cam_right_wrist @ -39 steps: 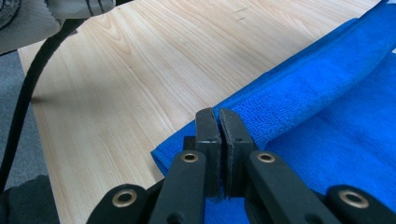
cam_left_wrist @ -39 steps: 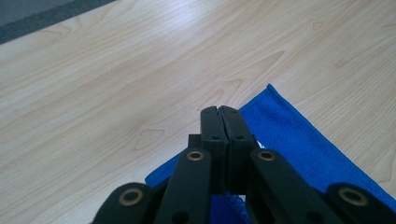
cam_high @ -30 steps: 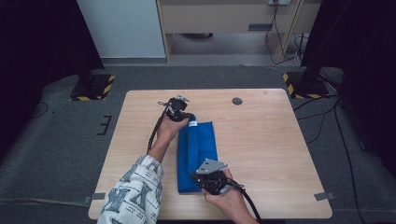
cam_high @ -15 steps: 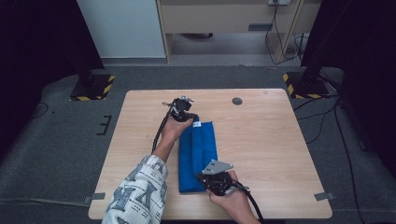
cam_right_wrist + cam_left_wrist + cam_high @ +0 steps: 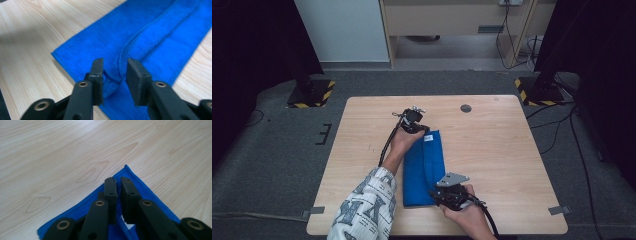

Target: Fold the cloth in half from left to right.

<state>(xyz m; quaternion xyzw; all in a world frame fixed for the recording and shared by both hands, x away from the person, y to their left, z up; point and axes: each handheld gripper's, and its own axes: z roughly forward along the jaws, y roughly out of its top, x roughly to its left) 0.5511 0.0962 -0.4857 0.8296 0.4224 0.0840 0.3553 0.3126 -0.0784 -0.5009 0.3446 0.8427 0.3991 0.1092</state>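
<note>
A blue cloth lies folded lengthwise on the wooden table. My left gripper is at its far corner. In the left gripper view the cloth's corner lies under the left gripper. Its jaws have just been opening and stand a narrow slit apart, with a cloth edge low in the gap. My right gripper is at the near end. In the right gripper view a raised fold of the cloth runs loose between the right gripper, whose jaws have just been opening and stand wide.
A small dark round disc sits near the table's far edge. A white label shows on the cloth's far end. Bare wood lies to the right and left of the cloth. Stands with yellow-black feet flank the table on the floor.
Both hands have shifted slightly right and down along the cloth's ends. The cloth stays folded in the same place.
</note>
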